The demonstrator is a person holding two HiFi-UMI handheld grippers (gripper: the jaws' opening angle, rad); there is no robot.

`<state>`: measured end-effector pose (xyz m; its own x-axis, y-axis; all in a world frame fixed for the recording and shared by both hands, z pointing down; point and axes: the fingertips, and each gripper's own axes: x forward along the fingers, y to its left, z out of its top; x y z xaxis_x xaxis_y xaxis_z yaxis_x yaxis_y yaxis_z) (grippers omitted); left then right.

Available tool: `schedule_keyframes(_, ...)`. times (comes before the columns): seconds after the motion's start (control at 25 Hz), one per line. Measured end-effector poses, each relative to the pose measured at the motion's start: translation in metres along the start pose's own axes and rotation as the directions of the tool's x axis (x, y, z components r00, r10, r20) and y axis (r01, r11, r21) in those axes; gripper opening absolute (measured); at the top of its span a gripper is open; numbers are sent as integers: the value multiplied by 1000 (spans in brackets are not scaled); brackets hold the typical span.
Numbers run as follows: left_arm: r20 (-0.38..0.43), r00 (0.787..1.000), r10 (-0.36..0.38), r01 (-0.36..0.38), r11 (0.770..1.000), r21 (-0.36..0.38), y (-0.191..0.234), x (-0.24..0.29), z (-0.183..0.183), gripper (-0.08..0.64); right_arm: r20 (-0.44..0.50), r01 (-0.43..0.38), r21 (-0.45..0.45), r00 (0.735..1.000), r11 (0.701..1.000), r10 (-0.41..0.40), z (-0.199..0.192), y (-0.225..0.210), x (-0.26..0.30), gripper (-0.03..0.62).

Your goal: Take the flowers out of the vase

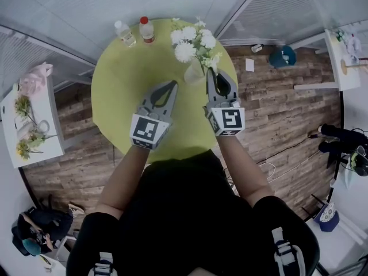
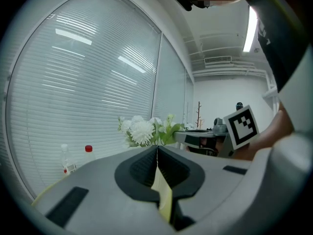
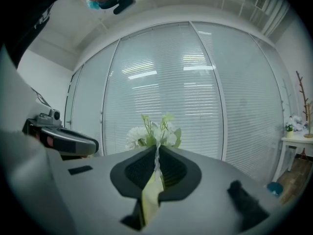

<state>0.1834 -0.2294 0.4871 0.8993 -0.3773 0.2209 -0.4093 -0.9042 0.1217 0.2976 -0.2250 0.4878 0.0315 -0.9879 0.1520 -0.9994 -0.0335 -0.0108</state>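
The flowers (image 1: 192, 42), white heads with green leaves, stood in a clear vase (image 1: 194, 73) at the far edge of a round green table (image 1: 126, 85), a little right of its middle. The right gripper (image 1: 214, 69) reached to the lower right side of the bunch, just beside the vase. In the right gripper view its jaws (image 3: 157, 148) were pressed together, and a thin pale stem ran up between the pads to the flowers (image 3: 155, 133) directly above the tips, so this gripper was closed on a stem of the flowers.

The left gripper (image 1: 173, 84) was held over the table to the left of the vase, near it but not touching it. In the left gripper view its jaws (image 2: 157, 148) were closed with nothing between them; only a narrow piece of the green table was seen through the gap lower down.

Two small bottles stood side by side at the far left edge of the table, one with a clear cap (image 1: 125, 33) and one with a red cap (image 1: 146, 29), well apart from the vase. Behind the table there were windows with white blinds (image 3: 161, 77). The floor (image 1: 276, 108) around the table was of wood.
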Motion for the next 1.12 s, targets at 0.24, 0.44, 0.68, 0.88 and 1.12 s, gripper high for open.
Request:
schedule_keyframes(0.24,28,1000,5,-5,1000,16,2,-2,16,14,17,-3,-4,1000,1000,3,11,2,-3,28)
schedule_keyframes(0.44,52,999,8,-9,1000,27,3,-6,32,14,38,-6,-10,999,1000,7,23,5,-6,29)
schedule_keyframes(0.68,85,996,5,-8,999,38,-5,-10,49,14,70,-4,-24,998,1000,6,41,4,-15,28)
schedule_keyframes(0.88,111,994,1,-7,999,53,-9,-17,62,14,99,-3,-37,995,999,6,57,7,-21,28)
schedule_keyframes(1.12,121,993,0,-7,998,59,-12,-26,68,14,125,-1,-45,992,999,6,71,12,-27,28)
